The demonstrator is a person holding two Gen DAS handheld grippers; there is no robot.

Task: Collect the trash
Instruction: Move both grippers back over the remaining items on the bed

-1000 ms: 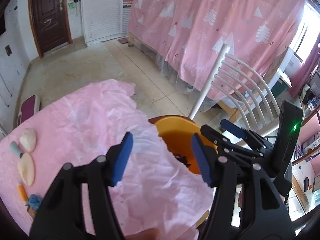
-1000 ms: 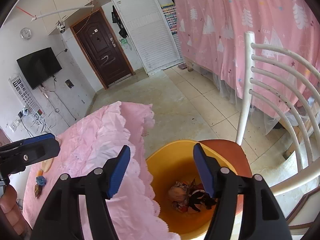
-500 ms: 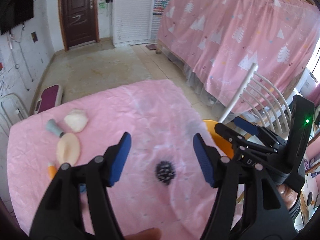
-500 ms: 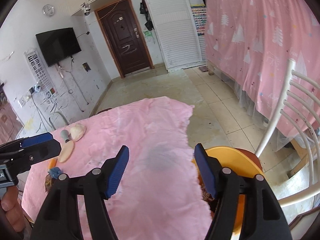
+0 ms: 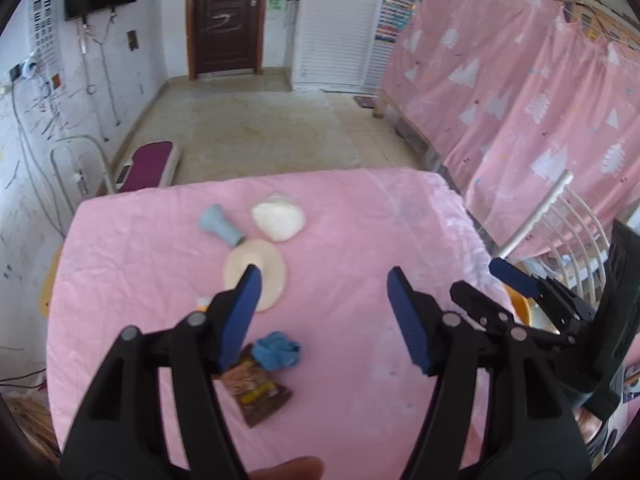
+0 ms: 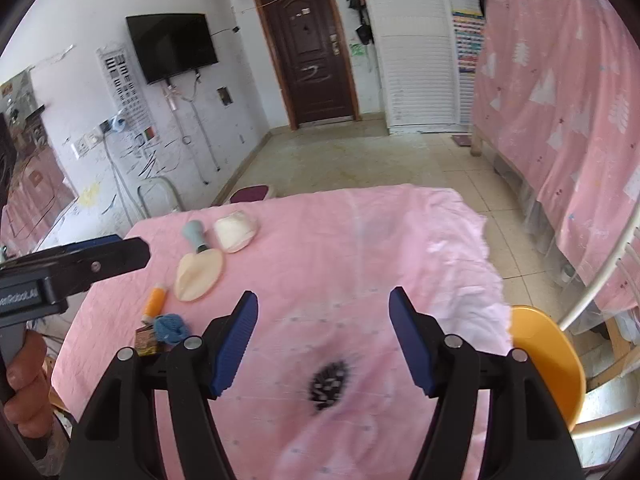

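Both grippers have swung away from the orange basin and back over the pink table. The left gripper, jaws opening and empty, is nearer the trash: blue wad and brown wrapper at its seven o'clock. The right gripper hovers unclenched, empty.

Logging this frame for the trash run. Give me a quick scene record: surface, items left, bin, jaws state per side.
surface: table under pink cloth
items: brown wrapper, blue crumpled scrap, orange tube, beige oval pad, white wad, grey cone-shaped piece
mark: dark blotch on cloth
bin: orange bin, on the chair beside the table
left gripper: jaws opening, nothing between them
right gripper: jaws open, empty
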